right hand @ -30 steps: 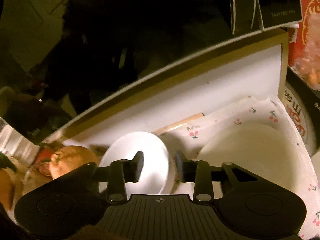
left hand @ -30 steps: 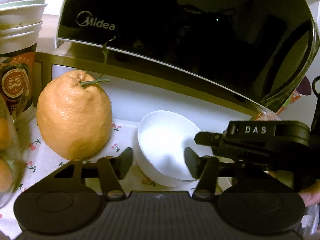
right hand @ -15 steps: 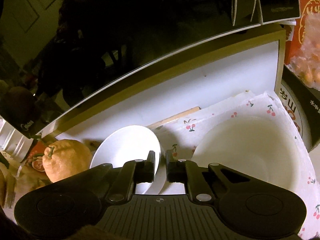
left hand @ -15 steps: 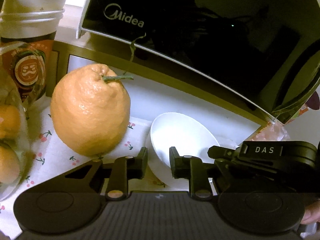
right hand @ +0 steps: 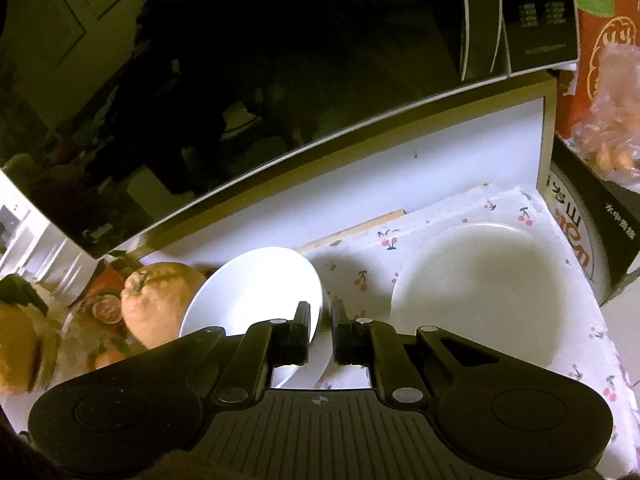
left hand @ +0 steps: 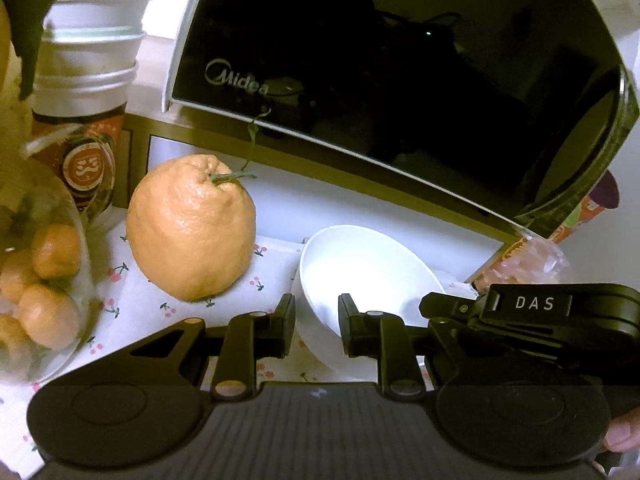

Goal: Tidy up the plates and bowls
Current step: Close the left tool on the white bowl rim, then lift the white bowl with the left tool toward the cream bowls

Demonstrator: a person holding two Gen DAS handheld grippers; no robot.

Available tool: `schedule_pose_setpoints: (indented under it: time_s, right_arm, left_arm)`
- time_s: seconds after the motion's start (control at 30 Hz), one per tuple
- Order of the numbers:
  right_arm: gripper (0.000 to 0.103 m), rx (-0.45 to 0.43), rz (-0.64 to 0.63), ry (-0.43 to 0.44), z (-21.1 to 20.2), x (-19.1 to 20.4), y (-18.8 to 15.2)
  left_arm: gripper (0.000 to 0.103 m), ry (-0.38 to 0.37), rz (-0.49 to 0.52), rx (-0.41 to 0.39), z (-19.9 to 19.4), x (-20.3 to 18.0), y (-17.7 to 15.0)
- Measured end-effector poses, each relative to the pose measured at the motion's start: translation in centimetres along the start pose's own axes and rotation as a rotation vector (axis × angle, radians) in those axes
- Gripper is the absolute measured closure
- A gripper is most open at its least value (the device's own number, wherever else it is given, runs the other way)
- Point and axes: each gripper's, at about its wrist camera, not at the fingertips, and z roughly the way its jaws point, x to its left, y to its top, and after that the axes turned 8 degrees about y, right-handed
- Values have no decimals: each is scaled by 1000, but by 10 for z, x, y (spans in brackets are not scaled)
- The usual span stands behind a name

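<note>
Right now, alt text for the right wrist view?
The right claw is shut on the rim of a white bowl, tilted under a black microwave. A white plate lies right on cherry-print cloth; a large orange sits left.

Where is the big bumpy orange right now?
In the left wrist view the big orange sits left of the white bowl on the cherry-print cloth, below the microwave.

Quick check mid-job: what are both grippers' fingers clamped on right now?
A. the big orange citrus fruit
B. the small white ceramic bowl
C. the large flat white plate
B: the small white ceramic bowl has its rim pinched by the left gripper and the right gripper.
</note>
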Motion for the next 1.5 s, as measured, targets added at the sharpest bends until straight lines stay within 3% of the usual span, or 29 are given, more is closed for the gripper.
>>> schedule_pose_setpoints:
  time_s: [0.63, 1.03, 1.5]
  right_arm:
    - [91, -25, 4, 21, -95, 16, -37]
    - [91, -36, -32, -6, -158, 14, -80]
    - [91, 2, 35, -58, -216, -27, -141]
  left_arm:
    - [83, -1, 94, 24, -92, -25, -23]
    - [83, -38, 142, 91, -126, -36, -67]
    - [83, -88, 269, 160, -153, -66, -124]
